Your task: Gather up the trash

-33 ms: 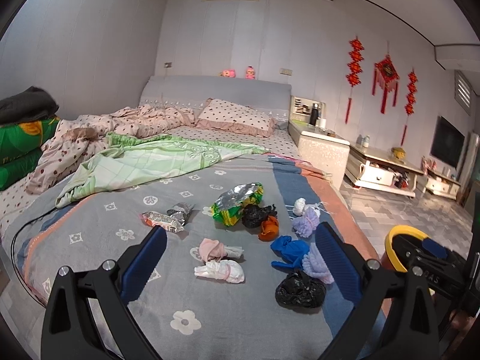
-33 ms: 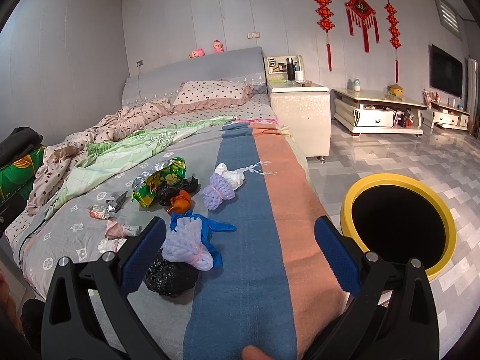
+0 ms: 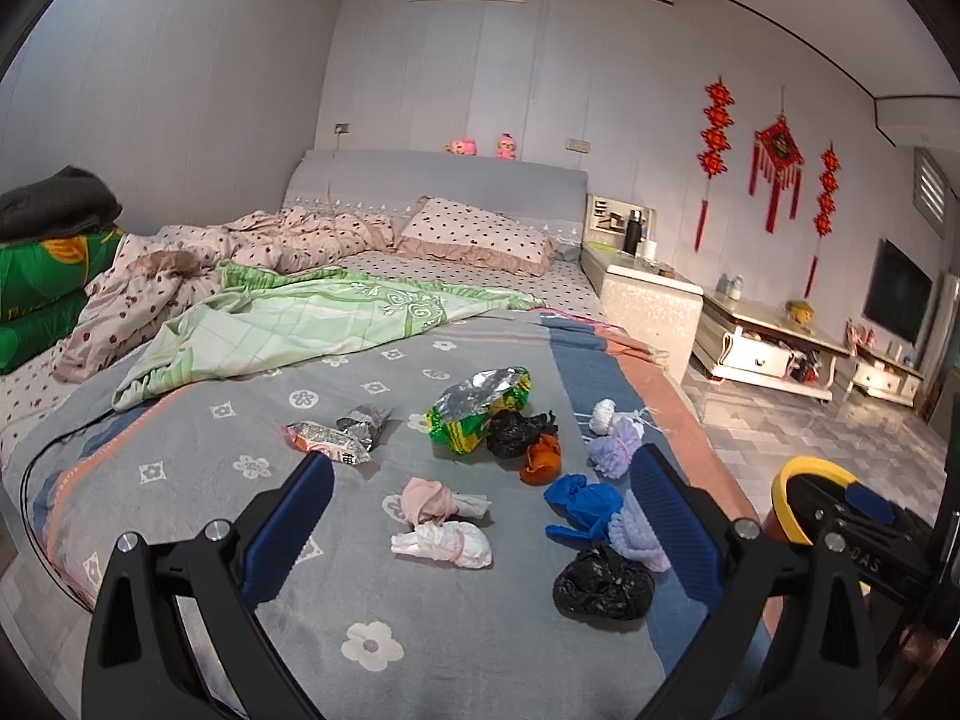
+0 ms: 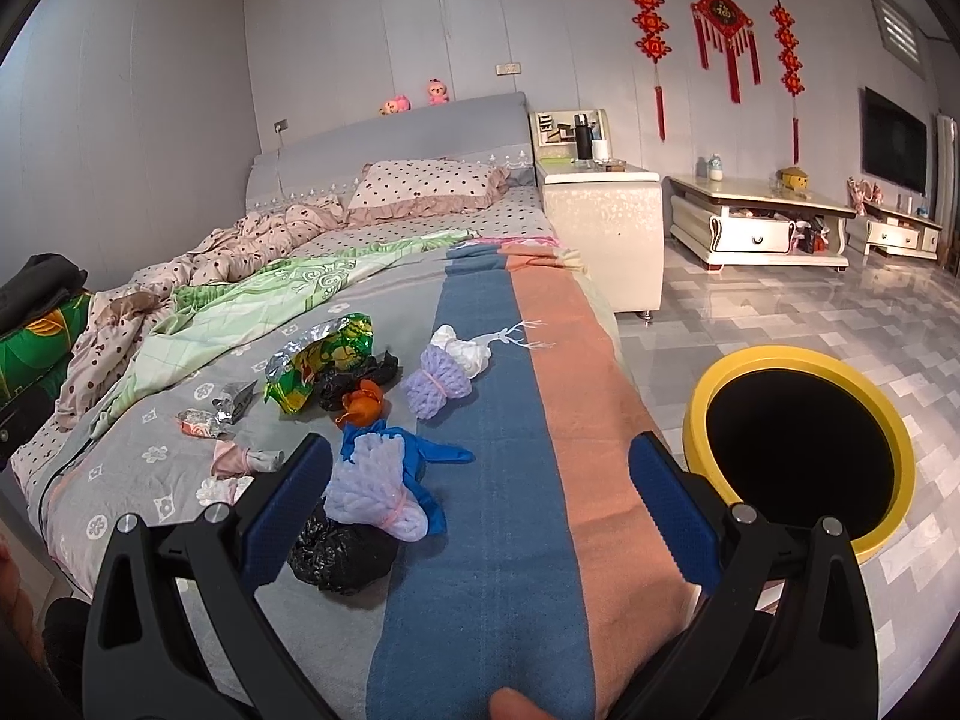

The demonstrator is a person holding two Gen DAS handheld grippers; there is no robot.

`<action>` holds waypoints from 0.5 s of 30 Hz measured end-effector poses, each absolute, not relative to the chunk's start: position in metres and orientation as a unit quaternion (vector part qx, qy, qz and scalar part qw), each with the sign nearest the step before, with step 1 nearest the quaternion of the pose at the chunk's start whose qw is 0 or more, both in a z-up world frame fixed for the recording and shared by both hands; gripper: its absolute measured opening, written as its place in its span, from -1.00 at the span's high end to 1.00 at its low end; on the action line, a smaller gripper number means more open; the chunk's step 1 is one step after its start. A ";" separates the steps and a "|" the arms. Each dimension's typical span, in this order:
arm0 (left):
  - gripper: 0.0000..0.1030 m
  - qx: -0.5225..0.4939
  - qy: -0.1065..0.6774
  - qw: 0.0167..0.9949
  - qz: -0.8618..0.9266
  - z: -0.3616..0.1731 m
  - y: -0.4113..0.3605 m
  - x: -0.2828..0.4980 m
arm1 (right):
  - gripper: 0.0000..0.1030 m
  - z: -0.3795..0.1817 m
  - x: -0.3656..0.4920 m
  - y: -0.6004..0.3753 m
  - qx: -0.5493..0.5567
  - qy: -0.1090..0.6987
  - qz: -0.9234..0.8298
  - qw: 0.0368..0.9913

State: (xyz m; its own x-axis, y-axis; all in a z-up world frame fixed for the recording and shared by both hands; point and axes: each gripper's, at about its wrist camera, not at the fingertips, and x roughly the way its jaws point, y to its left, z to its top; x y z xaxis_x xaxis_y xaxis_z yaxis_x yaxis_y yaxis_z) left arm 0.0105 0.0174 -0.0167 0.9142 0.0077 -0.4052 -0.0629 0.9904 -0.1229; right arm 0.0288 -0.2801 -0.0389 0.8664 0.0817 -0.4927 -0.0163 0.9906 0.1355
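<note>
Nothing appears collected yet. On the bed [image 3: 198, 456], left of the yellow bin [image 4: 798, 450], wrappers [image 3: 327, 441], tied bundles [image 3: 441, 543] and a black bag [image 3: 603, 585] lie untouched. Left gripper [image 3: 480, 525] and right gripper [image 4: 480, 510] are held apart, empty.
</note>
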 end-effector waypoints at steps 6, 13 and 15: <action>-0.86 -0.062 0.247 0.967 0.015 -0.022 0.028 0.030 | -0.84 -0.049 0.052 -0.279 0.061 0.300 0.059 0.950; -0.86 -0.063 0.319 0.946 -0.011 -0.041 0.059 0.065 | -0.84 -0.057 0.078 -0.268 0.047 0.338 0.103 0.934; -0.86 -0.071 0.342 0.937 -0.017 -0.048 0.073 0.079 | -0.84 -0.062 0.088 -0.262 0.044 0.360 0.124 0.923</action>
